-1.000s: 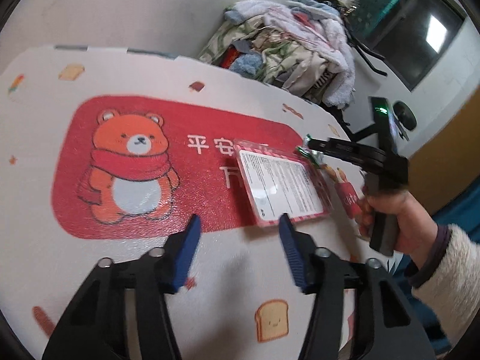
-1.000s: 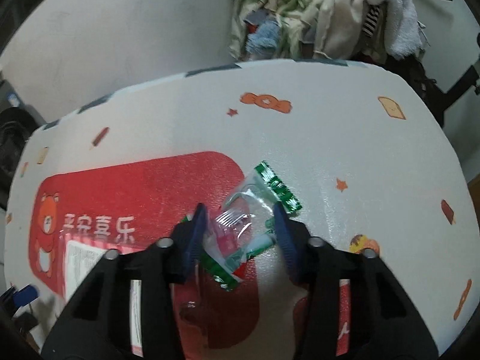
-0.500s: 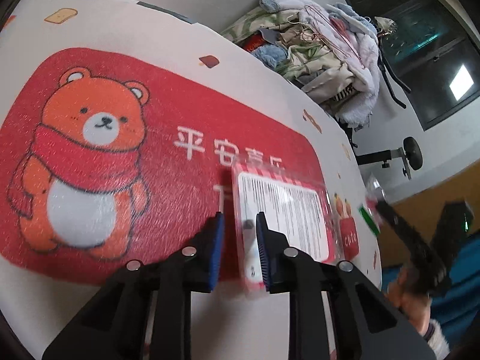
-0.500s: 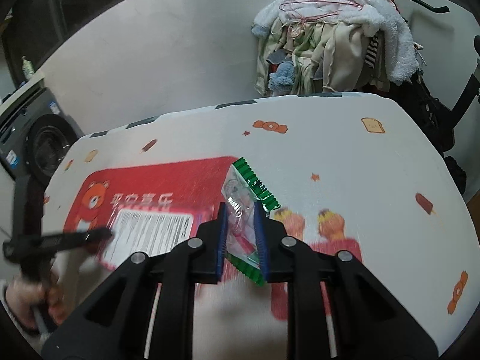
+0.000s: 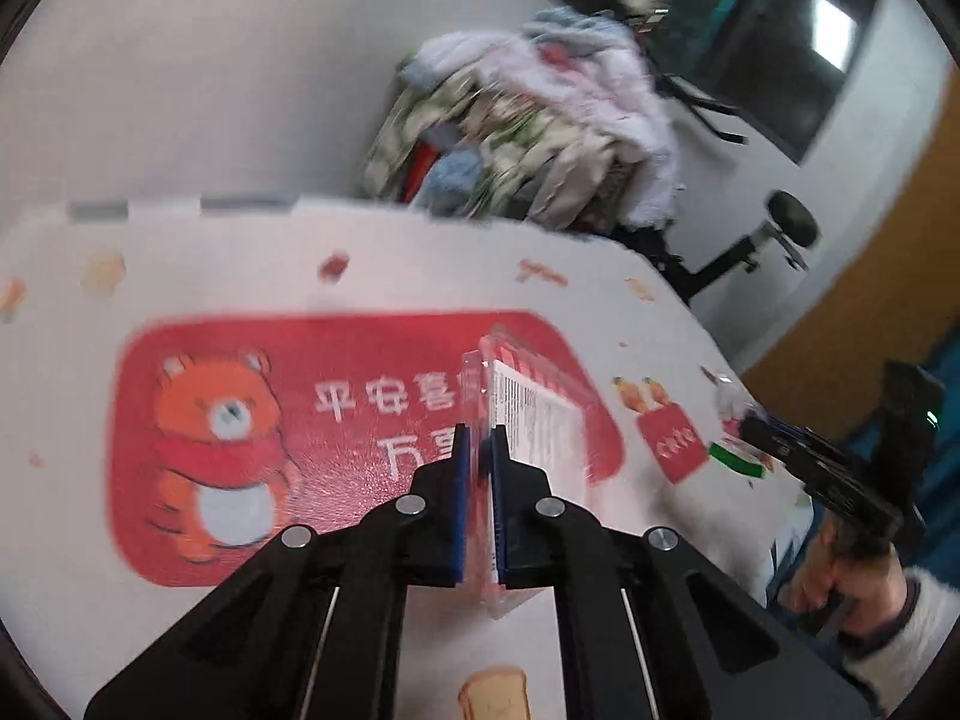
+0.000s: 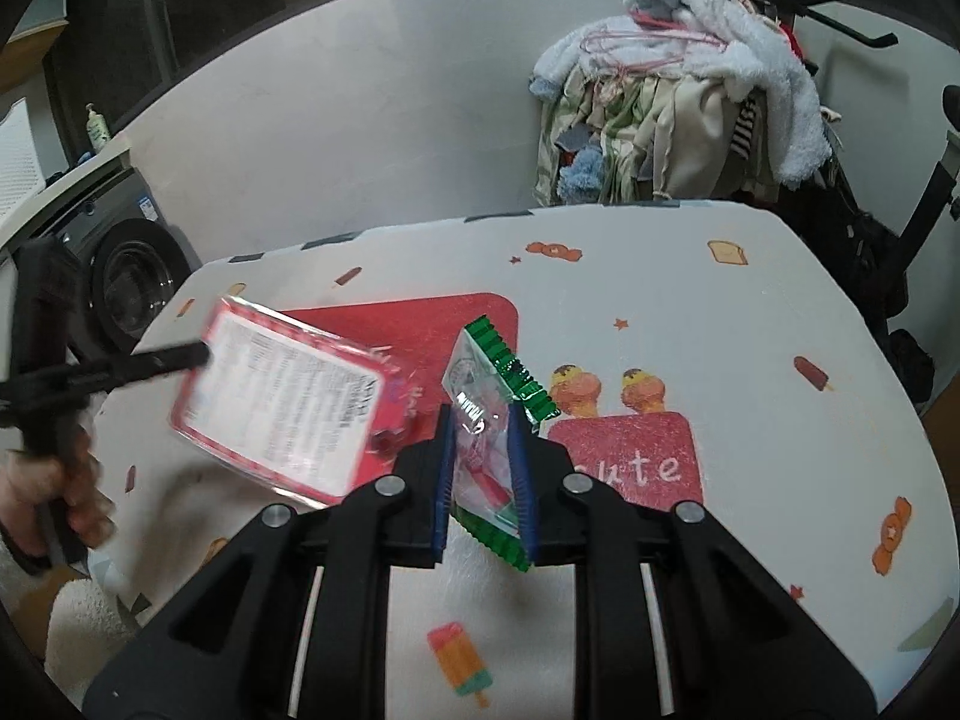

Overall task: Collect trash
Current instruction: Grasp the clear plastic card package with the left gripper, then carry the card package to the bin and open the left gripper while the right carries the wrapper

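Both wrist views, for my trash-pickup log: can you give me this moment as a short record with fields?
left gripper: shut on the red packet, lifted off the table
right gripper: shut on the green wrapper, lifted off the table
table: white cloth with a red bear print
background: clothes pile, washing machine
bin: none in view

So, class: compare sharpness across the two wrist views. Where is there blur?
Left wrist view: smeared throughout, bear tablecloth and clothes pile streaked; only the left gripper stays crisp. Right wrist view: mostly sharp, green-edged wrapper clear in the right gripper; just the red-bordered packet blurs.
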Action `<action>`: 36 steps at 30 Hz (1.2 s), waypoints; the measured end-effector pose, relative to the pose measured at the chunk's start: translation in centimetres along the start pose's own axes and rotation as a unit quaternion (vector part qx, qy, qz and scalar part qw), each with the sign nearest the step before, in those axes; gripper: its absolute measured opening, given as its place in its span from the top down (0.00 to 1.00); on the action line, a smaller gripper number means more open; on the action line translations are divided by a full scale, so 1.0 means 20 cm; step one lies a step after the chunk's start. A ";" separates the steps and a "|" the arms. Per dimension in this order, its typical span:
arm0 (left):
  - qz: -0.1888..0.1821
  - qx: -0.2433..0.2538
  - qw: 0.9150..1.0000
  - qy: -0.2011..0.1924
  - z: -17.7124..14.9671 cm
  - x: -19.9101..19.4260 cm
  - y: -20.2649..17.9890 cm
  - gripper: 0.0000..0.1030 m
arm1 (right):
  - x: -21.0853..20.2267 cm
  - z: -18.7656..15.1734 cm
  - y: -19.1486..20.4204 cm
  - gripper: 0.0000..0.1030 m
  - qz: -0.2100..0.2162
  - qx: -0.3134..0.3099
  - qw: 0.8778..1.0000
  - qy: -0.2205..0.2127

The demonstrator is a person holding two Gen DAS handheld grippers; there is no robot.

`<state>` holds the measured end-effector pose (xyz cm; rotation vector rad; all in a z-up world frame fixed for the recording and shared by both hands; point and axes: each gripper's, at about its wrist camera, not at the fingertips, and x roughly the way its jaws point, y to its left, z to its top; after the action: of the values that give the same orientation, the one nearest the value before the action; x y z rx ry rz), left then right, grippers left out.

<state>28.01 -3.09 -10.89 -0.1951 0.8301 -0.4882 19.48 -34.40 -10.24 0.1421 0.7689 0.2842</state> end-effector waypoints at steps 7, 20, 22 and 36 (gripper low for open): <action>-0.005 0.036 0.999 -0.003 -0.08 -0.33 -0.10 0.94 | -0.18 -0.07 0.16 0.80 0.024 0.002 1.000 -0.014; -0.024 0.066 0.997 0.017 -0.57 -0.76 -0.19 0.94 | -0.49 -0.30 0.43 0.80 0.049 -0.010 0.998 -0.028; -0.028 0.063 0.997 0.021 -0.66 -0.79 -0.20 0.94 | -0.52 -0.34 0.46 0.80 0.050 -0.013 0.998 -0.030; -0.019 0.121 0.988 0.090 -1.13 -0.75 -0.27 0.93 | -0.56 -0.62 0.50 0.80 0.058 0.013 0.998 -0.005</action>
<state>0.63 0.07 -14.17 0.0575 0.9355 -0.6450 1.04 -28.08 -9.39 0.2133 0.7561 0.3835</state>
